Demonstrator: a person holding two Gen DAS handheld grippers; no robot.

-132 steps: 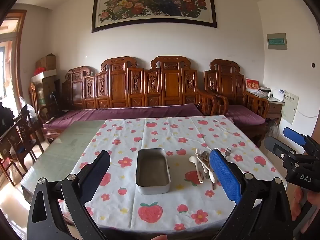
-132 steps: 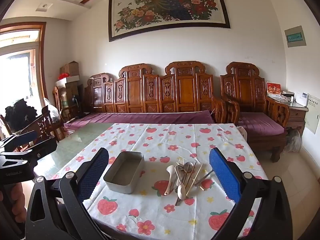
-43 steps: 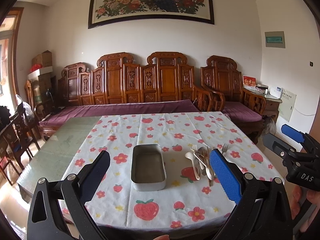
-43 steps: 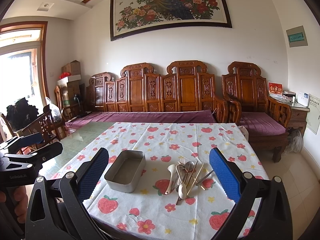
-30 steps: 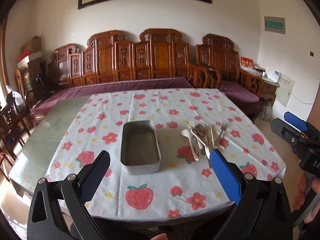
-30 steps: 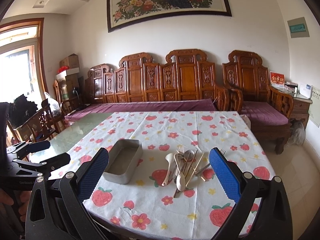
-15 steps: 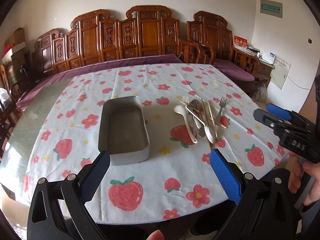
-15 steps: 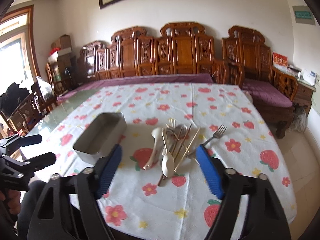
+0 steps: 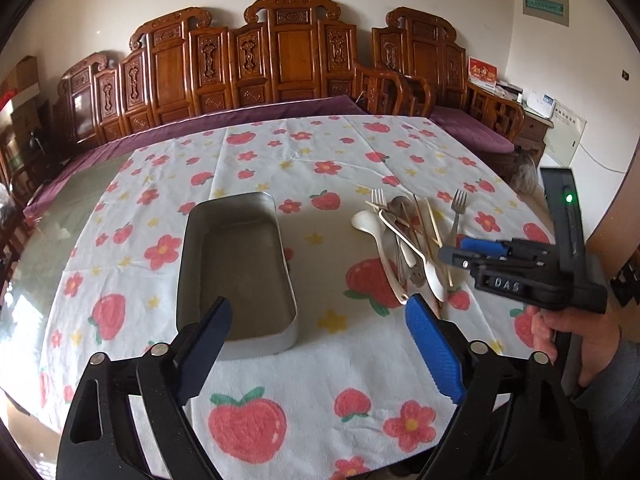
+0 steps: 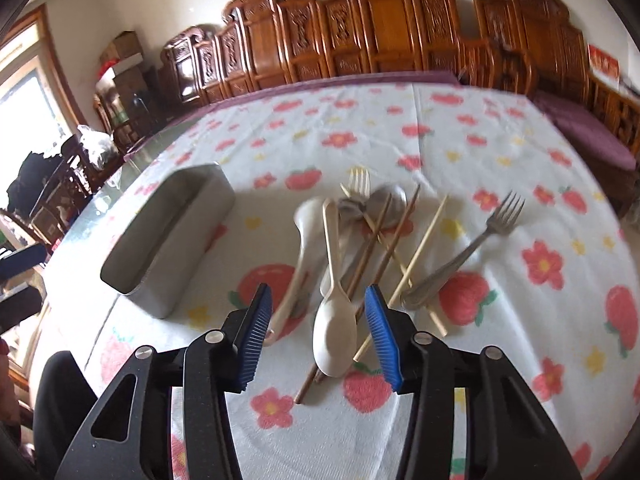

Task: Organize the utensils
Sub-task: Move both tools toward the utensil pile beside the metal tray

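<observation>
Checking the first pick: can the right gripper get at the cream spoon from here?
Probably yes. The right gripper is closing with the cream spoon's bowl lying topmost between its pads, untouched; brown chopsticks beneath might get caught.

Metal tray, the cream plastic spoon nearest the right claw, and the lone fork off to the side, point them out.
metal tray (image 9: 240,264): left wrist view, bare floor.
cream plastic spoon (image 10: 335,334): right wrist view, bowl.
lone fork (image 10: 472,246): right wrist view, mid-handle.

Bare tablecloth (image 9: 320,240) separates metal tray (image 9: 236,268) from piled utensils (image 9: 404,240), leaving passage.
</observation>
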